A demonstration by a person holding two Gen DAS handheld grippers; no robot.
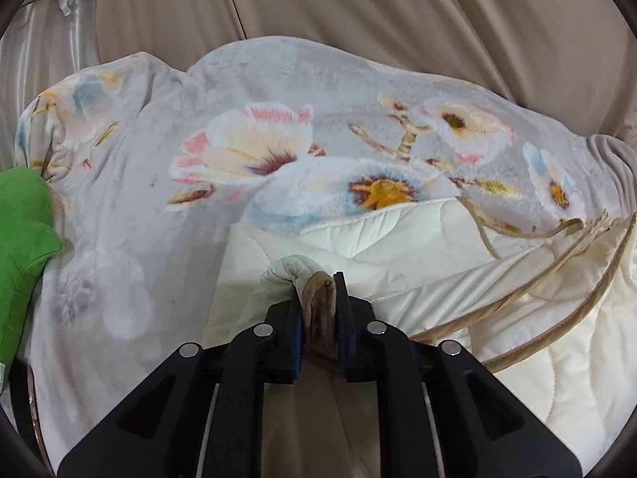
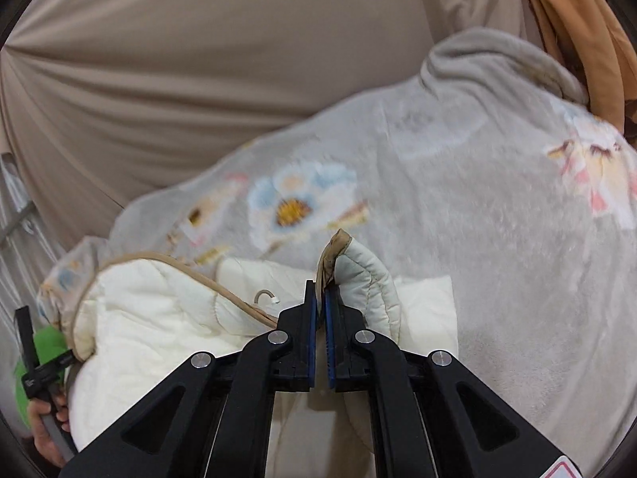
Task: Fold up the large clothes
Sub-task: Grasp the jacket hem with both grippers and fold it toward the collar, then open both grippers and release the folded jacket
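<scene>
A cream quilted cover [image 1: 418,247] with tan piping lies bunched over a grey floral fleece blanket [image 1: 167,183]. My left gripper [image 1: 319,283] is shut on a tan-edged corner of the cream cover. My right gripper [image 2: 321,290] is shut on another tan-piped corner of the same cover [image 2: 159,310], which stands up above the fingers. The floral blanket [image 2: 477,239] spreads behind and to the right in the right wrist view. The left gripper [image 2: 38,366] and the hand holding it show at the lower left of the right wrist view.
A beige sheet [image 1: 358,12] covers the surface behind the blanket. A green cloth [image 1: 22,239] lies at the left edge. An orange-brown fabric [image 2: 577,20] hangs at the upper right. Silvery bars [image 1: 47,51] stand at the far left.
</scene>
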